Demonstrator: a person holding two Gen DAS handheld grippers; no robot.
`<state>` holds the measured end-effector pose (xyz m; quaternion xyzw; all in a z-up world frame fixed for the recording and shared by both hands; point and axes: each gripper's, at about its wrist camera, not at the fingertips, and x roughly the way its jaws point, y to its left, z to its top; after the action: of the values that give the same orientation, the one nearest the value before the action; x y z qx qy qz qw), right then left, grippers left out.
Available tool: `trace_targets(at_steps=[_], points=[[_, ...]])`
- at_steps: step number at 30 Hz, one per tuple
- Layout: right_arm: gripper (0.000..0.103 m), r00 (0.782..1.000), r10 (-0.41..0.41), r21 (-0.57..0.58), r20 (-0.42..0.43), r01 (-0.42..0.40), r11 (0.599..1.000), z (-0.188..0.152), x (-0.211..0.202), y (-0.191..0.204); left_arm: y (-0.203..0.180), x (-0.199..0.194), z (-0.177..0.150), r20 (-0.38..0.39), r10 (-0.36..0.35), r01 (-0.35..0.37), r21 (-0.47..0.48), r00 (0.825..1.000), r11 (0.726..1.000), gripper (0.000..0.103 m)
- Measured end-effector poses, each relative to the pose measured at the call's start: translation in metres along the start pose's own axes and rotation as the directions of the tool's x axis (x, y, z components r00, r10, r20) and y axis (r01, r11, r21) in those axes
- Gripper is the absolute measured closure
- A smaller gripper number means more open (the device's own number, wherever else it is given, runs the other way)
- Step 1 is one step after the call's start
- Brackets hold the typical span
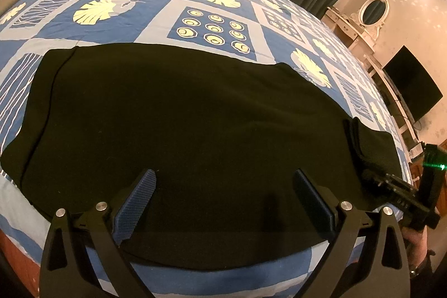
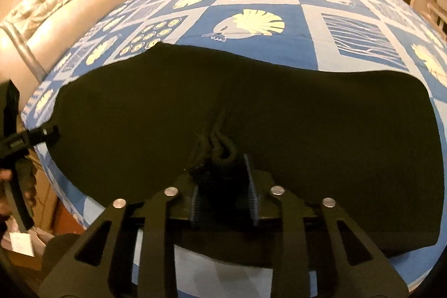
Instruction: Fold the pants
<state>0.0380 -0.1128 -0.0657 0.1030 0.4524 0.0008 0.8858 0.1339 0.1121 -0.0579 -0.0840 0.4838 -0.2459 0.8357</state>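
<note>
One pair of black pants (image 1: 190, 136) fills the middle of both frames, flat on my blue patterned bedspread (image 1: 117, 18). My left gripper (image 1: 223, 186) hangs spread wide, holding nothing. My right gripper (image 2: 223, 183) pinches a bunched fold; its fingertips are buried in cloth.

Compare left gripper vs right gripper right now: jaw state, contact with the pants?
The left gripper has its jaws spread wide with nothing between them; the right gripper has its jaws drawn close, pinching a bunched fold of the black pants. The left one sits over flat, smooth cloth near the edge; the right one has cloth gathered and wrinkled at its fingertips. Both are at the near edge of the pants on the blue patterned bedspread, with the same blue ribbed pads.
</note>
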Motion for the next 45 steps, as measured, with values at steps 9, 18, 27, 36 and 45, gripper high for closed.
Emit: trace_targets(at_steps=[9,18,27,36,45], points=[[0.046,0.996,0.088,0.019,0.027,-0.089,0.996,-0.003,-0.015,0.015,0.018,-0.017,0.006,0.040,-0.098,0.103,-0.147,0.994,0.984,0.006],[0.028,0.949,0.287,0.169,0.134,-0.307,0.936,-0.049,-0.048,0.010,0.065,-0.077,0.016,0.129,-0.165,0.187,-0.182,0.978,0.965,0.006],[0.023,0.936,0.333,0.188,0.112,-0.349,0.918,-0.058,-0.047,0.016,0.179,-0.085,0.019,0.157,-0.208,0.257,-0.434,0.965,0.864,0.006],[0.021,0.928,0.366,0.275,0.074,-0.372,0.887,-0.060,-0.031,0.005,0.195,-0.040,0.041,0.055,-0.327,0.322,-0.391,0.943,0.863,0.006],[0.018,0.923,0.380,0.294,0.062,-0.381,0.877,-0.061,-0.026,0.006,0.182,-0.024,0.046,0.024,-0.437,0.419,-0.338,0.899,0.843,0.006]])
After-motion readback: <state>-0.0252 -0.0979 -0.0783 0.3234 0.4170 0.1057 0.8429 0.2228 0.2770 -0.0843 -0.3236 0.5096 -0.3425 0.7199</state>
